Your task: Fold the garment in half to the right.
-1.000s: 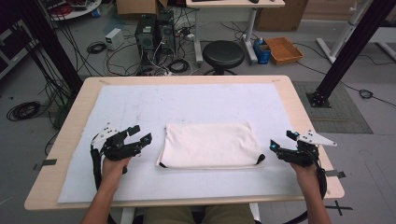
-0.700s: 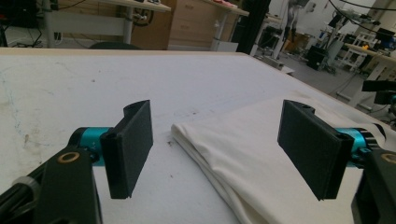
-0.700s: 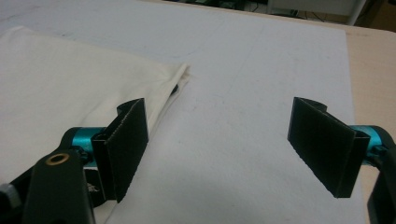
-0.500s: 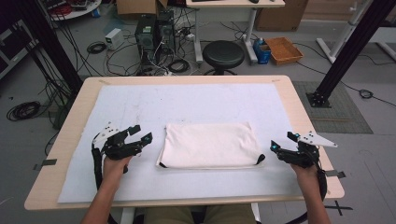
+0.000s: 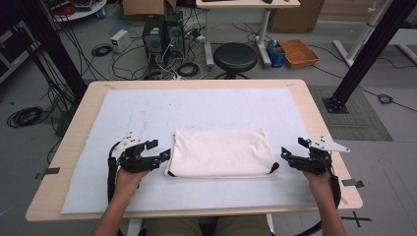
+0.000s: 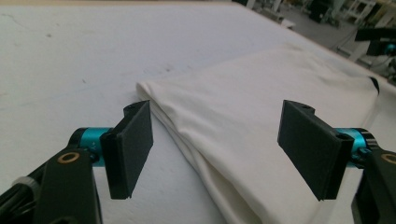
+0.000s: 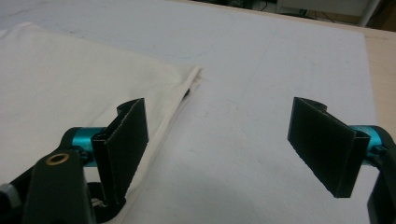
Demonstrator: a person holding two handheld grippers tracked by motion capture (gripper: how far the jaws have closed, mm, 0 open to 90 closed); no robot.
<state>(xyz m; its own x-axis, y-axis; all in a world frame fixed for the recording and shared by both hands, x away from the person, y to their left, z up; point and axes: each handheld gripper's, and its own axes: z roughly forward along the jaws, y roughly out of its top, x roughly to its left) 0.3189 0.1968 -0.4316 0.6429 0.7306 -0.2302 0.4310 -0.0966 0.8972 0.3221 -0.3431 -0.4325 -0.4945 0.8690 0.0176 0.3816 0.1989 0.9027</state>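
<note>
Folded white cloth [image 5: 220,153] lay flat near the mat's [image 5: 196,108] front edge, long axis left-right. Left gripper [image 5: 162,155] jaws spread at its left edge; right gripper [image 5: 286,155] jaws spread just off its right edge.

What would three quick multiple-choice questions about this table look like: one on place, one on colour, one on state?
1. Where does the folded cloth lie?
A. between the two grippers
B. on the floor
C. on the stool

2. What colour is the cloth?
A. red
B. cream-white
C. blue

3. How do the jaws of the left gripper stand?
A. shut on the cloth
B. shut, empty
C. open

Answers: 1 A, left gripper and right gripper flank it; 2 B, pale in each view; 3 C, a wide gap straddles the cloth's edge.
</note>
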